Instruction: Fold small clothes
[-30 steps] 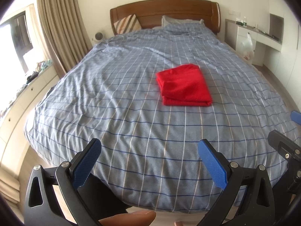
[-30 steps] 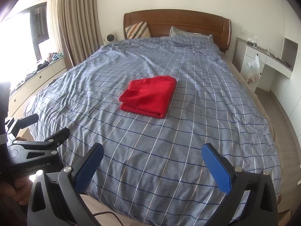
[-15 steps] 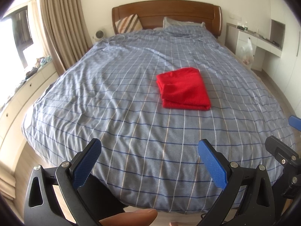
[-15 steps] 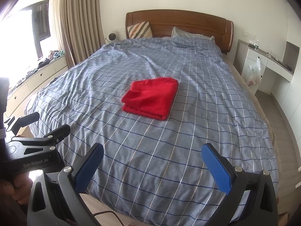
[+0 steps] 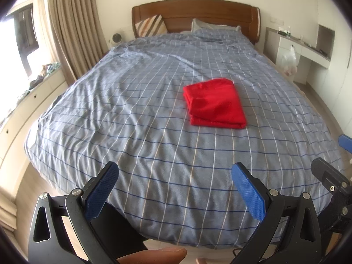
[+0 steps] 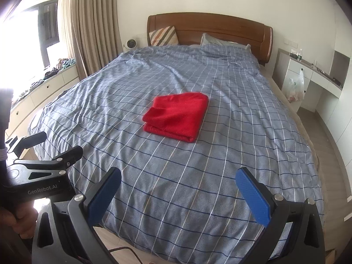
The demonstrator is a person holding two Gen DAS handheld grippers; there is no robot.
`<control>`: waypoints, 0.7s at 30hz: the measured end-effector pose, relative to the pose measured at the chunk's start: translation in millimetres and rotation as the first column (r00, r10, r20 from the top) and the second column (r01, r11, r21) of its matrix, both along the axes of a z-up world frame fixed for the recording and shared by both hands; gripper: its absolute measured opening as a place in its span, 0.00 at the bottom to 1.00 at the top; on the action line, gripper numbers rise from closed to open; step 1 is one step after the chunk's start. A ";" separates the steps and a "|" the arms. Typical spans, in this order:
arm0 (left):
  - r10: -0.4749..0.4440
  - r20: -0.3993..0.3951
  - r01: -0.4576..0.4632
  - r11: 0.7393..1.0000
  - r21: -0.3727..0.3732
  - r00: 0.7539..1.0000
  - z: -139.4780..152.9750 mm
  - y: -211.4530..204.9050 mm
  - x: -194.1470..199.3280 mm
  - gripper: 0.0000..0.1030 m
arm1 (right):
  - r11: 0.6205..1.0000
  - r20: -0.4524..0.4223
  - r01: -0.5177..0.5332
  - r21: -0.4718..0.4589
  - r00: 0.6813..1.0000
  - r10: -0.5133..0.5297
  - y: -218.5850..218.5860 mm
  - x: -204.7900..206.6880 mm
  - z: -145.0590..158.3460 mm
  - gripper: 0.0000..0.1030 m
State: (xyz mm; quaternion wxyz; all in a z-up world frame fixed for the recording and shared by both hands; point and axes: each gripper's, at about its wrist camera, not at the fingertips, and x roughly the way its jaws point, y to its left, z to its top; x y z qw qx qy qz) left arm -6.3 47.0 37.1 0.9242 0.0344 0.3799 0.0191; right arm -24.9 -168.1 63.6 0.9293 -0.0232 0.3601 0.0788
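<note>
I'm in a home bedroom: a wide bed (image 6: 176,176) under a blue checked duvet, a wooden headboard (image 6: 220,30) with pillows (image 6: 164,36) against it, beige curtains (image 6: 94,28) beside a bright window (image 6: 47,26), and a built-in white desk (image 6: 314,77) along the wall.

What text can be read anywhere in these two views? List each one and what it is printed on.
"GenRobot.AI": white lettering on the black body of the left gripper, seen in the right wrist view.
Bottles and small items on the desk shelf: any labels are too small to read.
The red folded garment and the bedspread show no text.
</note>
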 end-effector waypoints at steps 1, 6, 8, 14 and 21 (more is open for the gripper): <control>-0.001 0.000 0.001 1.000 -0.001 1.000 0.0 0.1 -0.2 1.00 | 1.000 0.003 0.002 -0.002 1.000 -0.002 -0.4 -0.3 1.0 0.99; -0.010 -0.001 0.010 1.000 0.002 1.000 -0.3 -2.0 -0.5 1.00 | 1.000 -0.007 0.003 0.000 1.000 -0.003 -2.0 -1.1 -1.5 0.99; -0.014 -0.004 0.014 1.000 0.004 1.000 -0.5 -2.9 -0.3 1.00 | 1.000 -0.012 0.001 0.000 1.000 -0.001 -1.5 -0.4 -2.5 0.99; -0.021 -0.013 0.021 1.000 -0.005 1.000 -0.7 -4.0 0.4 1.00 | 1.000 -0.016 0.001 -0.003 1.000 -0.001 -2.1 0.1 -4.7 0.99; -0.019 -0.013 0.019 1.000 -0.008 1.000 -2.7 -5.2 -0.5 1.00 | 1.000 -0.024 0.011 0.002 1.000 -0.011 -4.2 1.3 -7.9 0.99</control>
